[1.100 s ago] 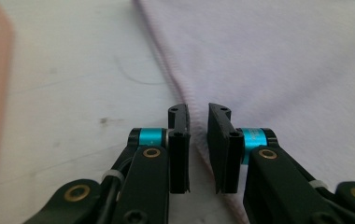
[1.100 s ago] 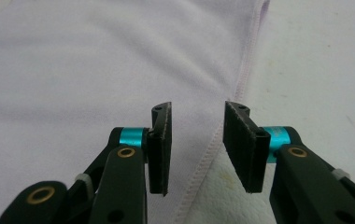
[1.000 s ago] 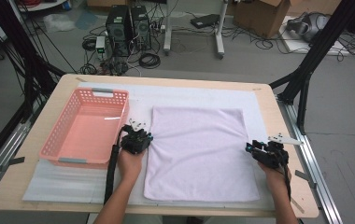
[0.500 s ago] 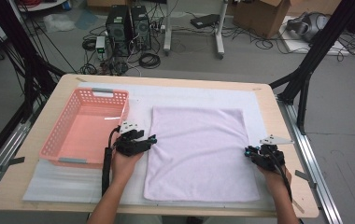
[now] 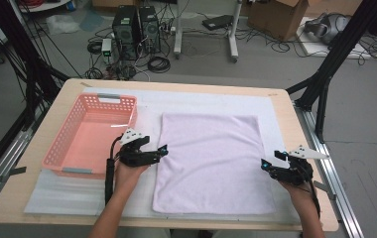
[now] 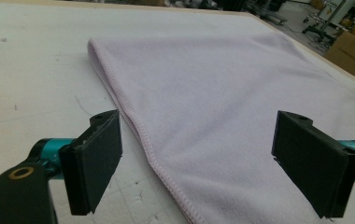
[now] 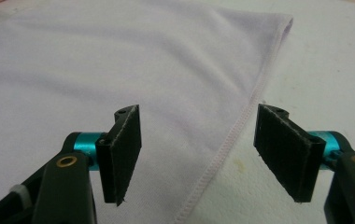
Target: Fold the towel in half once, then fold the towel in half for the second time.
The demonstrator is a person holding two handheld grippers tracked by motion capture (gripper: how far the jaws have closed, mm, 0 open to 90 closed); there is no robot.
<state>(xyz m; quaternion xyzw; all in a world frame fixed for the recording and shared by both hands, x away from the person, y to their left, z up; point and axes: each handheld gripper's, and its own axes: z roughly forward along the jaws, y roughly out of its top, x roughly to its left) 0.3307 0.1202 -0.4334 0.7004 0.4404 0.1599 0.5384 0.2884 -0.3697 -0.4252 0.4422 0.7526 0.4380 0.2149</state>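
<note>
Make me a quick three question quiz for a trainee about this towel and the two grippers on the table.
1. True or false: the left gripper is clamped on the towel.
2. Which towel edge does the right gripper face: A the far edge, B the edge on the person's right, C the near edge?
3. What stands on the table on the other side of the left gripper from the towel?

Key
1. False. Its jaws stand open, having just been opening, with the hem lying flat below them.
2. B.
3. A pink basket, with nothing in it.
</note>
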